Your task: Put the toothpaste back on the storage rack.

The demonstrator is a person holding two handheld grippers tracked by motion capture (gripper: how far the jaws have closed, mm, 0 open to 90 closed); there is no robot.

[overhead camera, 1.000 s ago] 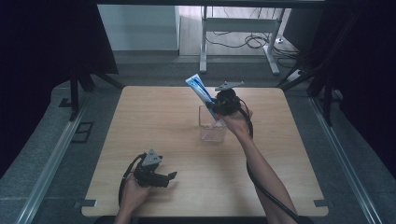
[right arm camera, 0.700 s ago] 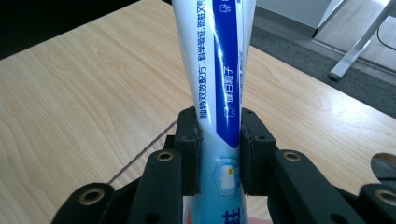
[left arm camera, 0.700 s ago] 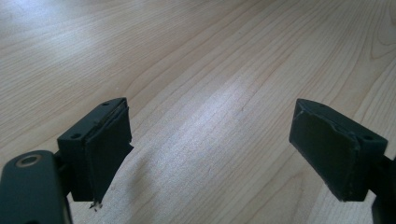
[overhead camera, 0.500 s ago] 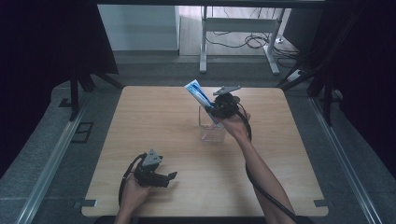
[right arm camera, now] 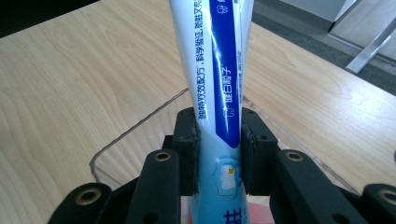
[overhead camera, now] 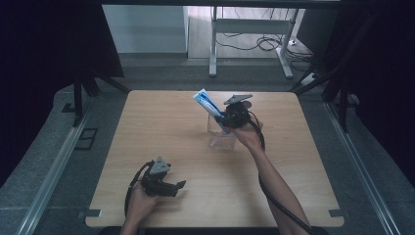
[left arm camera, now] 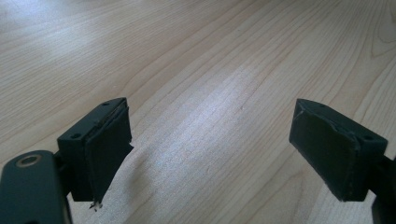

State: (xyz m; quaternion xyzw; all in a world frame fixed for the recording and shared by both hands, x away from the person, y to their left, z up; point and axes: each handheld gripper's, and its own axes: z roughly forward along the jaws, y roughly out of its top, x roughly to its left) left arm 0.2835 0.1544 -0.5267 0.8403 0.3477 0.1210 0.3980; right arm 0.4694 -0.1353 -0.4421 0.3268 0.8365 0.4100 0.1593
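A blue and white toothpaste tube [overhead camera: 207, 104] [right arm camera: 218, 84] is held tilted up and to the left, just above a clear plastic cup [overhead camera: 221, 135] near the middle of the table. My right gripper [overhead camera: 226, 116] [right arm camera: 218, 150] is shut on the tube's lower part, both pads pressing its sides. The cup's rim [right arm camera: 140, 126] curves under and behind the jaws in the right gripper view. My left gripper [overhead camera: 178, 187] [left arm camera: 208, 149] rests low over the front left of the wooden table [overhead camera: 161, 127], its jaws wide open with bare wood between them.
Beyond the table's far edge stands a white metal frame [overhead camera: 247, 27] with cables on the floor. Dark curtains hang on both sides. A rail [overhead camera: 54, 171] runs along the floor at the left.
The right gripper has shifted slightly with the tube over the cup, the tube staying tilted. The left gripper has kept still.
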